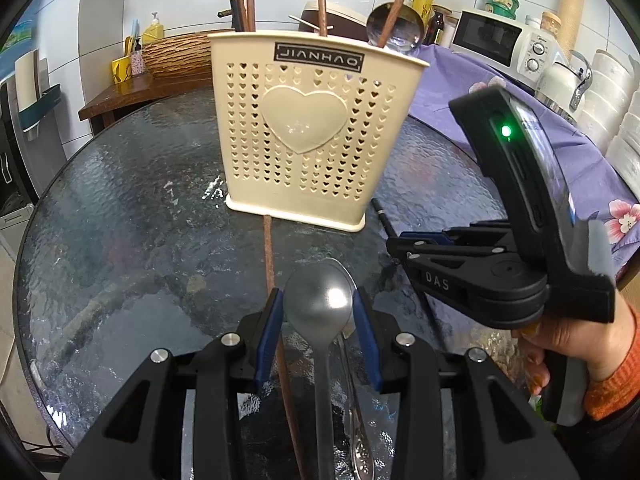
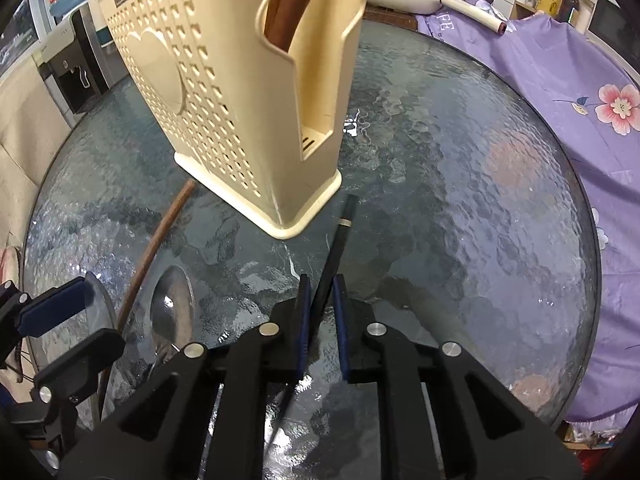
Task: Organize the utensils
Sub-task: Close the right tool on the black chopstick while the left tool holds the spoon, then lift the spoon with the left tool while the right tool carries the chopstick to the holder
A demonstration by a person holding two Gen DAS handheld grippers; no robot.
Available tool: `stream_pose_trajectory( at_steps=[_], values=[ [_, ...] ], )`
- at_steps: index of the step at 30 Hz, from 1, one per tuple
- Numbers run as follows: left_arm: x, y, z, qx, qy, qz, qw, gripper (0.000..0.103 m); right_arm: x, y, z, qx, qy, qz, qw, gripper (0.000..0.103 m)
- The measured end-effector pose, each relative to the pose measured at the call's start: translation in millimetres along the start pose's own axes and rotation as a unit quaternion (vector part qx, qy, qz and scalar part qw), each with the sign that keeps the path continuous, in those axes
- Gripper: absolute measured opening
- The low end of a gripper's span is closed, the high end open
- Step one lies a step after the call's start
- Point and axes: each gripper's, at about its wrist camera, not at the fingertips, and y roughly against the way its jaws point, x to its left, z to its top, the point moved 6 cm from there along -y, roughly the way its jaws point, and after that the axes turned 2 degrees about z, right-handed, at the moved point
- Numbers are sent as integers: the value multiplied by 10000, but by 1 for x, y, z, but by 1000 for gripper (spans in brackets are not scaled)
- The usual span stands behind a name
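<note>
A cream perforated utensil holder [image 1: 308, 128] [image 2: 224, 92] stands upright on the round glass table [image 1: 120, 208], with brown chopsticks and a ladle sticking out of it. My left gripper [image 1: 318, 304] is shut on the bowl of a grey metal spoon [image 1: 318, 296], a blue pad on each side. A second spoon [image 2: 172, 308] lies on the glass beside it. A brown chopstick [image 1: 269, 248] [image 2: 160, 232] lies in front of the holder. My right gripper [image 2: 322, 308] [image 1: 394, 240] is shut on a black chopstick [image 2: 340, 236] whose far end points at the holder's near corner.
A purple floral cloth [image 2: 560, 100] [image 1: 500, 92] drapes over the table's right side. Behind it stand a microwave [image 1: 496, 38], jars and stacked white bowls. A woven basket [image 1: 176, 54] sits on a wooden side table at the back left. A hand in an orange sleeve [image 1: 580, 344] holds the right gripper.
</note>
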Motion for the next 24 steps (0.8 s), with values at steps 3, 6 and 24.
stream_pose_trajectory(
  at_steps=[3,6,24],
  values=[
    [0,3,2,-39,7,3,10000,35,-4,1,-1,-102,-169,85,9998,9],
    [1,6,3,-82,6,6,10000,36,-12,3,-3,-188,-377,189,9989,8],
    [2,16,9,-240,19,-46,9997,35,-52,33,-12,-831,-1188,541,9880,8]
  ],
)
